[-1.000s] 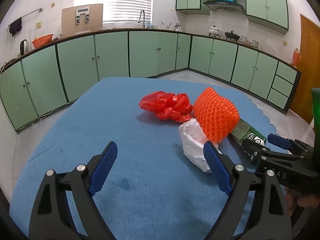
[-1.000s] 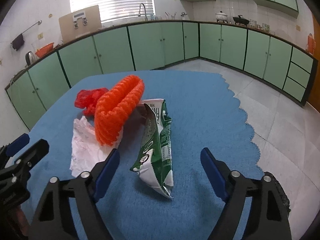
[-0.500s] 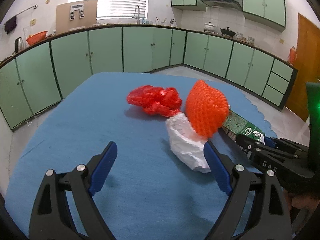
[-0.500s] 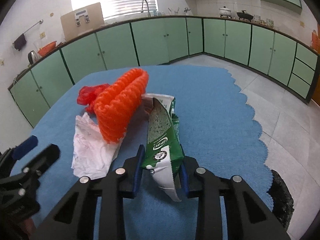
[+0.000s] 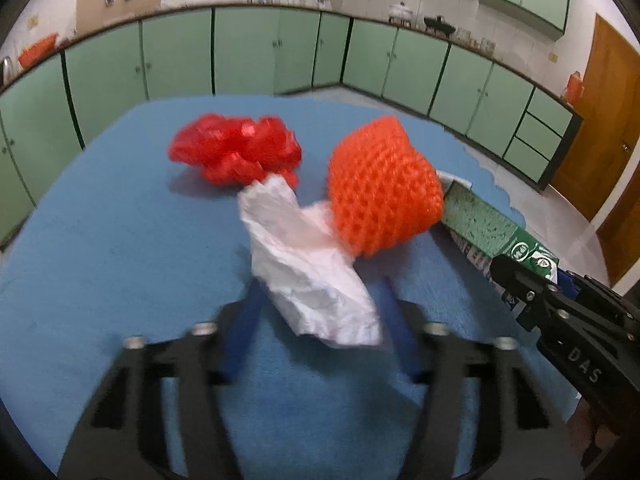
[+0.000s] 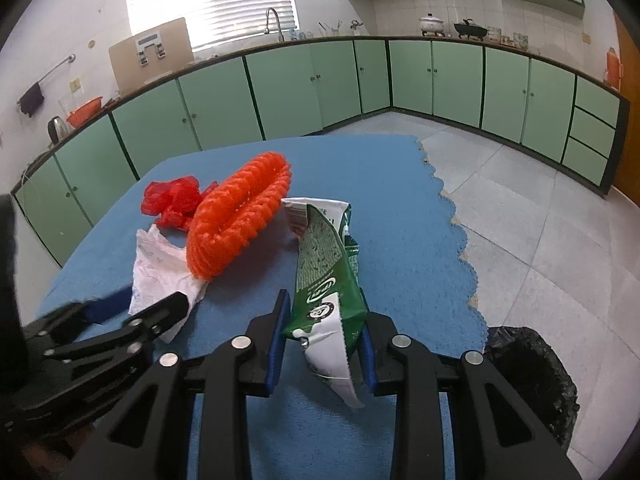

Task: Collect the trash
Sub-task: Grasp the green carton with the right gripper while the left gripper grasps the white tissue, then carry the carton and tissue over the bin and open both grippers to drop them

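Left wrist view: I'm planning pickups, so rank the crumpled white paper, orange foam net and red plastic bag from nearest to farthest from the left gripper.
1. Crumpled white paper, between the left gripper's closing jaws.
2. Orange foam net, just beyond, to the right.
3. Red plastic bag, farthest, to the left.

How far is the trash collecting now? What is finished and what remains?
Nothing looks binned yet. The right gripper is shut on the green wrapper. The left gripper has just been closing around the white paper. The orange foam net and the red bag remain on the blue cloth. The bin stands nearby.
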Motion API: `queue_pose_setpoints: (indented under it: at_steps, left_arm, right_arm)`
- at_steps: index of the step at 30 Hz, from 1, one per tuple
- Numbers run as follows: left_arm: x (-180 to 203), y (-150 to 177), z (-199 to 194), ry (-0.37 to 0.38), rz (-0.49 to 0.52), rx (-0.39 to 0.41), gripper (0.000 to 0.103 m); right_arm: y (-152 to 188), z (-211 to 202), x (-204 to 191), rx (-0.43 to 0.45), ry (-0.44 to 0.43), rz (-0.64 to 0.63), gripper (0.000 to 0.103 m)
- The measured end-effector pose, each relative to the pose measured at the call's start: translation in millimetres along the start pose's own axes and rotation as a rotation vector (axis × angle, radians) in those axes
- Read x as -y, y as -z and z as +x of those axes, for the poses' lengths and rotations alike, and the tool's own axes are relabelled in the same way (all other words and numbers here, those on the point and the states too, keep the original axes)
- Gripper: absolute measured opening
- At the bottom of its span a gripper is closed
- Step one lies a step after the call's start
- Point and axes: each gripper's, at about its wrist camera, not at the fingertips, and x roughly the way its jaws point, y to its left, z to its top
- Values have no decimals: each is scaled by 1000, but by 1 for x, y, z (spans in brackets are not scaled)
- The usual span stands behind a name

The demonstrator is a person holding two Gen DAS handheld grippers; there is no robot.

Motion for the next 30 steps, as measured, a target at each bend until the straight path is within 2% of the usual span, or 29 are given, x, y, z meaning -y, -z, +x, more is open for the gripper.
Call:
queue_pose_setpoints:
  at_steps: [2,5,7,10,15,16,20,22,23,25,30]
  left_arm:
    - [-2,0,0,0,-19,8,28]
    - [-5,1,-2,9,-31,26,15]
    - [-4,2,-7,6,-27,45,12]
    - [-4,3,-17,-8,-16,82,10]
    - [-13,8,-34,-21,-38,106,10]
    - [-15,9,-36,-23,-40,105,10]
    - [-20,13,-42,-36,-44,105,10]
    - [-21,12,-45,-41,-40,110,10]
    - [-24,13,-45,-42,-37,112,10]
    - [-24,13,-48,-43,-38,116,10]
    - [-19,13,-58,-44,-28,147,10]
  right_arm:
    - [2,0,2,-2,-2,0,31]
    - [3,1,3,-13,-5,3,31]
    - [3,2,3,-21,-7,1,31]
    - [4,3,1,-29,-7,-4,33]
    - [0,9,-1,-45,1,-14,52]
    - [-1,12,-2,-52,2,-19,52]
    - [-6,24,-8,-78,11,-32,52]
    - [-5,30,-8,-103,11,-30,41]
    - [-5,30,-6,-105,9,-27,40]
    - [-6,26,-5,-88,3,-18,34]
    - [-5,7,-8,-22,25,-47,32]
